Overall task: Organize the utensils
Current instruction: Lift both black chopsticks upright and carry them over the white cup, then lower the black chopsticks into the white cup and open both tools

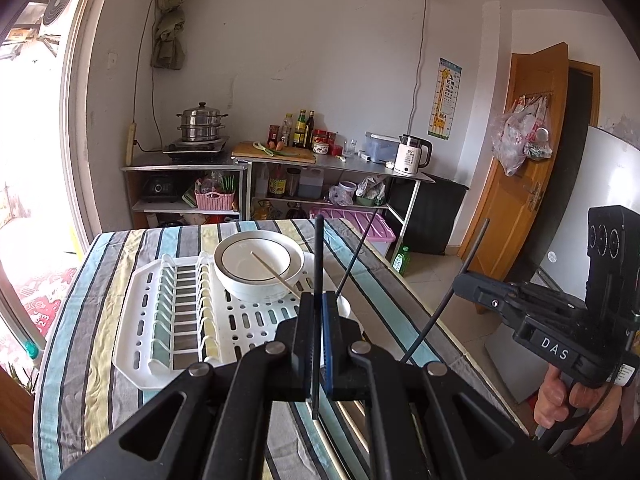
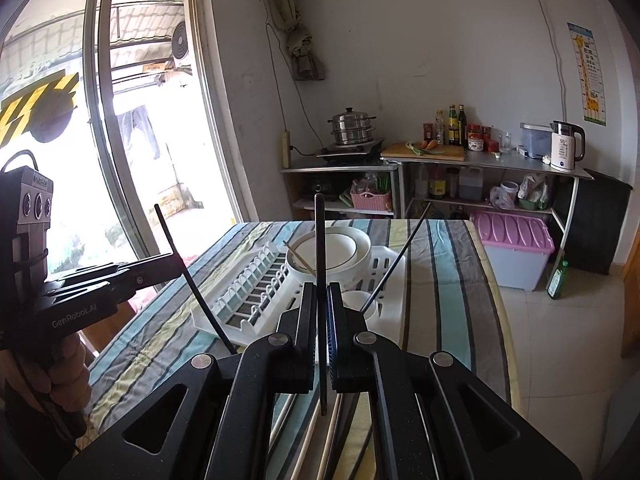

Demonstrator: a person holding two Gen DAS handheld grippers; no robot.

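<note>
Black chopsticks are being clamped, one in each closed hand-held gripper: left [image 1: 319,300], right [image 2: 321,292]. Ahead of both, another dark chopstick is being held by the white cup [image 2: 360,300] on the drying rack [image 1: 136,320]. A wooden one [image 1: 274,272] is being left in the bowl [image 1: 258,266]. Sorting looks partway done.

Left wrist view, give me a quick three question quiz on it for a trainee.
1. True or false: the left gripper is shut on a black chopstick.
2. What lies in the white bowl? A: a spoon. B: a wooden chopstick. C: a fork.
3. Fill in: the bowl stands on the white ____.
Key: 1 true; 2 B; 3 dish rack.
</note>
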